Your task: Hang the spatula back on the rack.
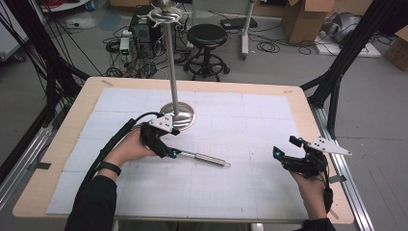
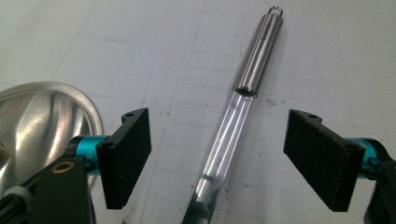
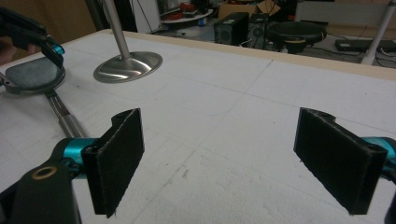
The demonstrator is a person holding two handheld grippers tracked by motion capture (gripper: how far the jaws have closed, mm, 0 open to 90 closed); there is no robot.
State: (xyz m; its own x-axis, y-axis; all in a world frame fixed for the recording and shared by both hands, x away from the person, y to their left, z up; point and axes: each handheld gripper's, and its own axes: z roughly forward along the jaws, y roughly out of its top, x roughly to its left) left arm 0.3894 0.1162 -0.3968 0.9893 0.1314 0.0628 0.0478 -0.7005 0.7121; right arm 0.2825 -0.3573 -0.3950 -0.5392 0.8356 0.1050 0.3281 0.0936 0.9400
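Left claw (image 2: 217, 158), jaws spread, straddles a steel utensil (image 2: 233, 116) on the desk (image 1: 57, 144); closing off-centre could skid it; right claw (image 3: 229, 161) idles agape

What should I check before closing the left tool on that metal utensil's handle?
1. Left tool open: ok, jaws stand wide apart.
2. Utensil handle between the jaws: ok, roughly centred and touching neither pad.
3. Handle flat on the table: ok.
4. Stand base clear of the closing path: ok, it sits outside the near jaw, though close.
5. Right tool out of the way: ok, open over bare table, apart from the utensil.
6. Height low enough to grip: cannot tell.
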